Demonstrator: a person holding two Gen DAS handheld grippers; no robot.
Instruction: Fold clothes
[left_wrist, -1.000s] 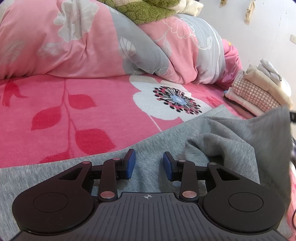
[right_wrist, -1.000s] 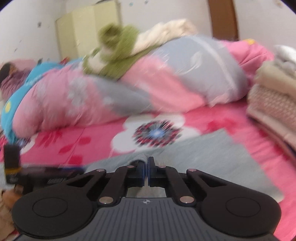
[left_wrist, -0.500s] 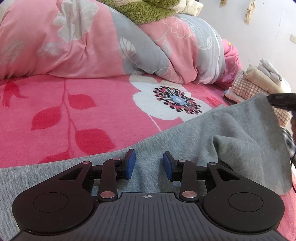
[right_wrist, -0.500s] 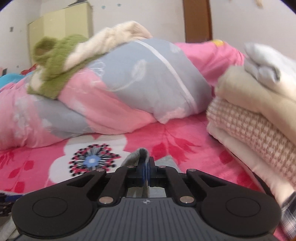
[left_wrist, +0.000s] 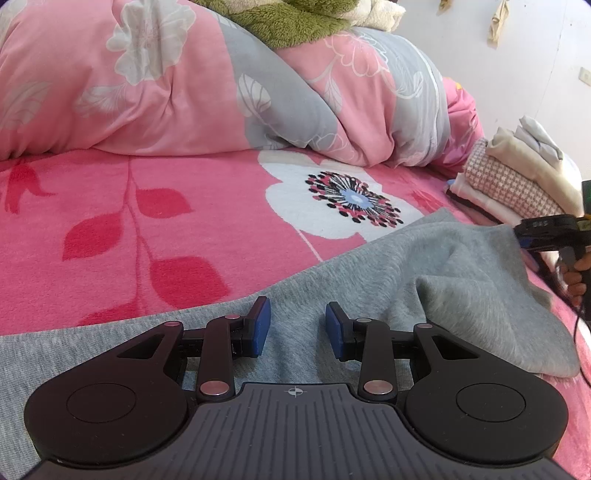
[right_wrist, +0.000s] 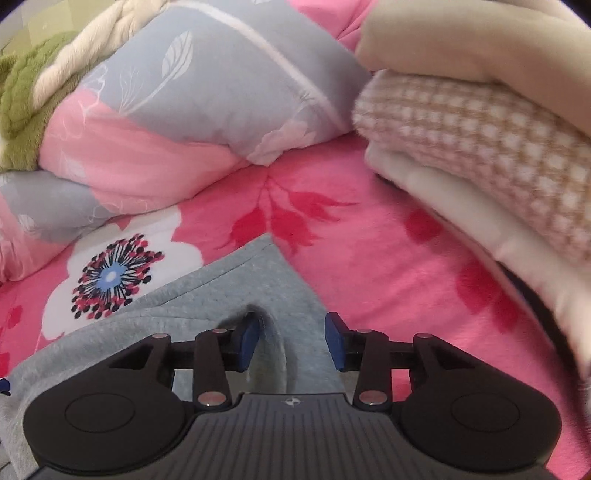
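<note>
Grey garment (left_wrist: 424, 280) spread on the pink flowered bed cover (left_wrist: 155, 206), its far corner lying near the stack of folded clothes (right_wrist: 480, 147) on the right, with one flap doubled over and puffed up, not yet flat. Left gripper (left_wrist: 297, 326) low over the near part of the cloth, jaws apart, nothing between the blue pads, cloth only beneath them. Right gripper (right_wrist: 291, 339) at the far corner, jaws just opened and now standing apart; a soft ridge of grey fabric between them, but no pad pressing on it, so the corner seems released. Probably the end of one fold: the edge carried over to the right and let go. Next, most likely, a smoothing of the raised flap, then a new grip on an edge for the following fold; this calls for a low approach to catch only the upper layer, and for both sides to lie even so that the fold comes straight. Some risk of dragging the whole garment over the plush cover. Rumpled quilt (left_wrist: 184, 92) behind, well apart from the work. Only tiny pale marks on the side of the right gripper in the left view, too small to read; no brand or label legible elsewhere.
</note>
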